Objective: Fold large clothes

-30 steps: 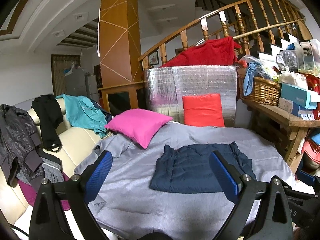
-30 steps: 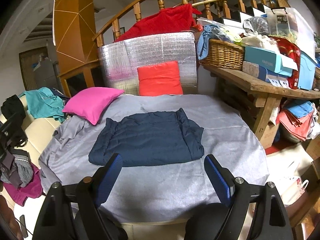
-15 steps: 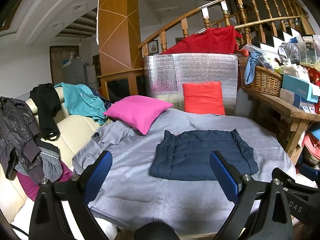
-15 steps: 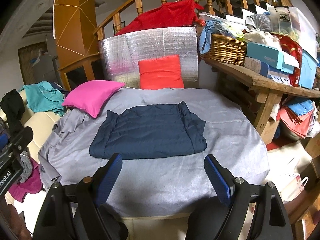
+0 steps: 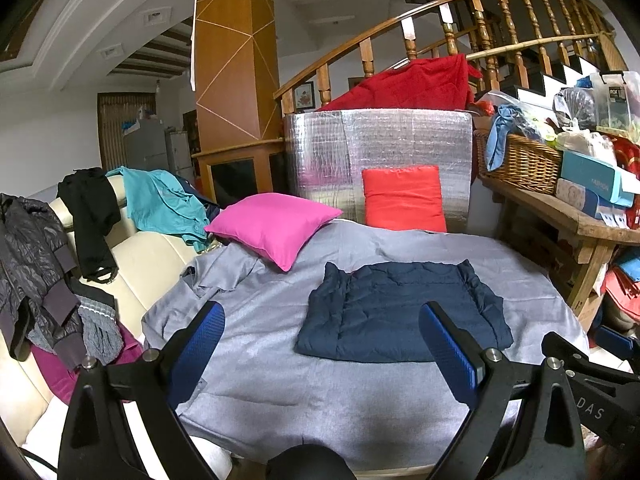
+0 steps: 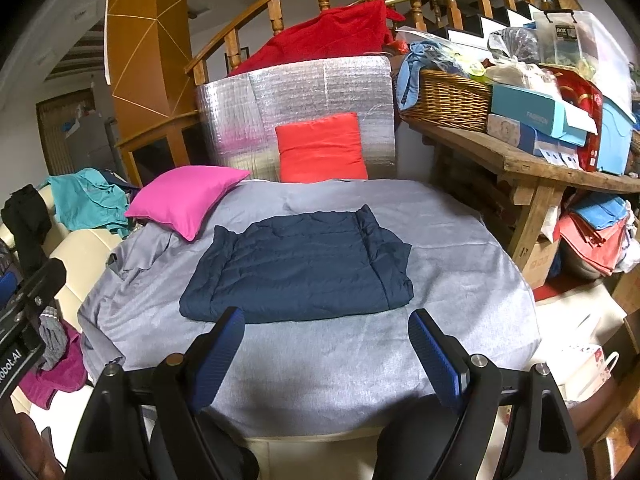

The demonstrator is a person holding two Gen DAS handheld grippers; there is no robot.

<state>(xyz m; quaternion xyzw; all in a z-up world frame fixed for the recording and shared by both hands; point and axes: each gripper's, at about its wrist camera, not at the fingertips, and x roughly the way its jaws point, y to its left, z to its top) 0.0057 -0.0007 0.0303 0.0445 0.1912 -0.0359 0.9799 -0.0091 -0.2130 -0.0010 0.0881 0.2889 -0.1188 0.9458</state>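
A navy quilted jacket (image 5: pixel 404 312) lies folded into a flat rectangle on the grey-covered table (image 5: pixel 280 360); it also shows in the right wrist view (image 6: pixel 300 268). My left gripper (image 5: pixel 322 326) is open and empty, held back over the table's near edge. My right gripper (image 6: pixel 326 330) is open and empty, just short of the jacket's near edge. Neither gripper touches the jacket.
A pink cushion (image 5: pixel 272 228) and a red cushion (image 5: pixel 404 200) lie at the table's far side before a silver foil panel (image 5: pixel 380 152). Clothes hang over a cream sofa (image 5: pixel 132 252) at left. A cluttered wooden bench (image 6: pixel 532 160) stands at right.
Both grippers have drawn back from the table, so the jacket looks smaller and farther. The jacket has not moved.
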